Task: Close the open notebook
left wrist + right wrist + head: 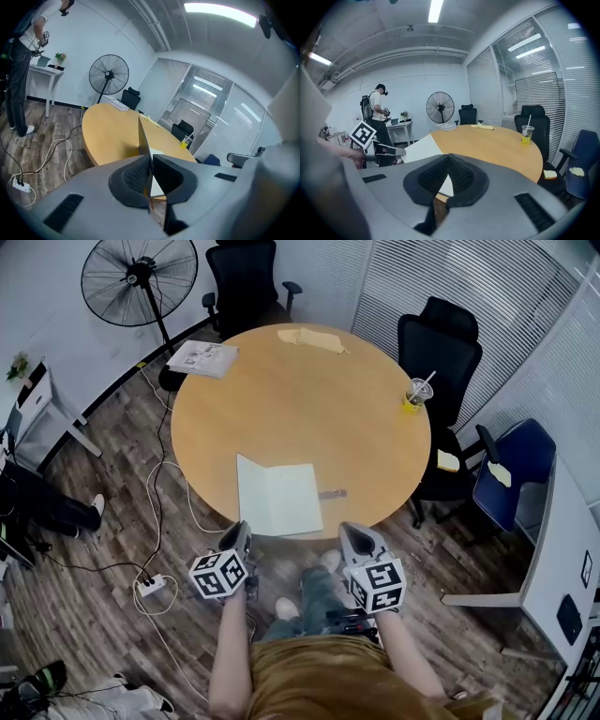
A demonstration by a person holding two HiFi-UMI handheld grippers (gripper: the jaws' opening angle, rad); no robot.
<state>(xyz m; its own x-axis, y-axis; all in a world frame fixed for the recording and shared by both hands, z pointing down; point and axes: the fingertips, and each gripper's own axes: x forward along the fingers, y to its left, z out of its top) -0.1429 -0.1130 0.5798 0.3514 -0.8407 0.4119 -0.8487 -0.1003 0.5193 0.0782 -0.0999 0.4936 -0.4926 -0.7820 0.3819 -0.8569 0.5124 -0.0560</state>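
Notebook (292, 500): open on tabletop (300, 399), at near edge. Left gripper (244, 529): clamped tight on near edge of left leaf, leaf lifted. Right gripper (350, 531): closed, empty, just right of notebook, apart.

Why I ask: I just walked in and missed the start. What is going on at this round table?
A person holds a gripper in each hand at an open notebook lying near the edge of the round table. The left gripper is shut on the notebook's left cover, which stands tipped up on edge, so the notebook is not yet closed. The right gripper, jaws together, sits by the near right corner; whether it touches the page is unclear.
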